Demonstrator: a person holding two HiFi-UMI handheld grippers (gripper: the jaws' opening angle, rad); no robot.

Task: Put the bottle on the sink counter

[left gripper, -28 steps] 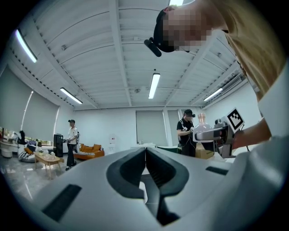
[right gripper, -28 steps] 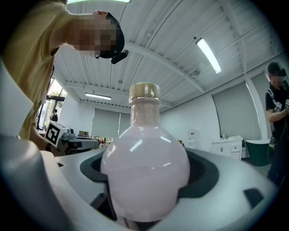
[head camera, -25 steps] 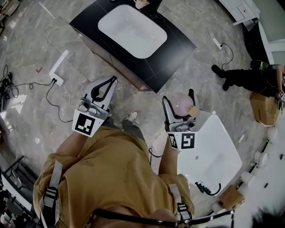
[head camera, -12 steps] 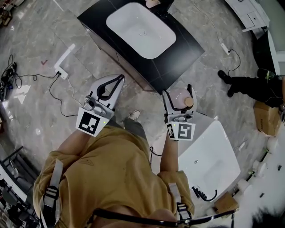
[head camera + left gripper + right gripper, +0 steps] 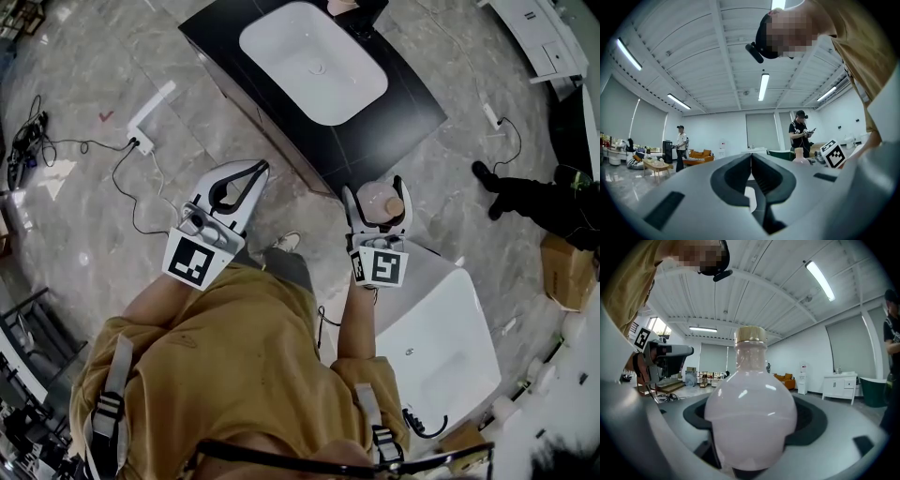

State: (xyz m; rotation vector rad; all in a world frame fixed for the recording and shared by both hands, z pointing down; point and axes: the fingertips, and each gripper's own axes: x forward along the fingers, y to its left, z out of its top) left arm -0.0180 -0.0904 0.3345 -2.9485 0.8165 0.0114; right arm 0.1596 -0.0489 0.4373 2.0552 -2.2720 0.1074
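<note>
A round pale pink bottle (image 5: 751, 418) with a tan cap fills the right gripper view, and my right gripper (image 5: 377, 200) is shut on its belly. From the head view the bottle (image 5: 378, 201) hangs over the floor, just short of the near corner of the black sink counter (image 5: 412, 105). The counter carries a white basin (image 5: 312, 61). My left gripper (image 5: 242, 175) is shut with nothing in it, its jaws meeting in the left gripper view (image 5: 751, 161), and it hovers over the floor to the left of the counter's front edge.
A white basin unit (image 5: 441, 342) lies on the floor at my right. A power strip with cables (image 5: 141, 127) lies at the left. A person sits on the floor at the far right (image 5: 548, 202). A cardboard box (image 5: 570, 272) stands nearby.
The black counter has come closer in the head view as I walk toward it. Both grippers hold their grip, and the bottle now sits nearer the counter's corner.
</note>
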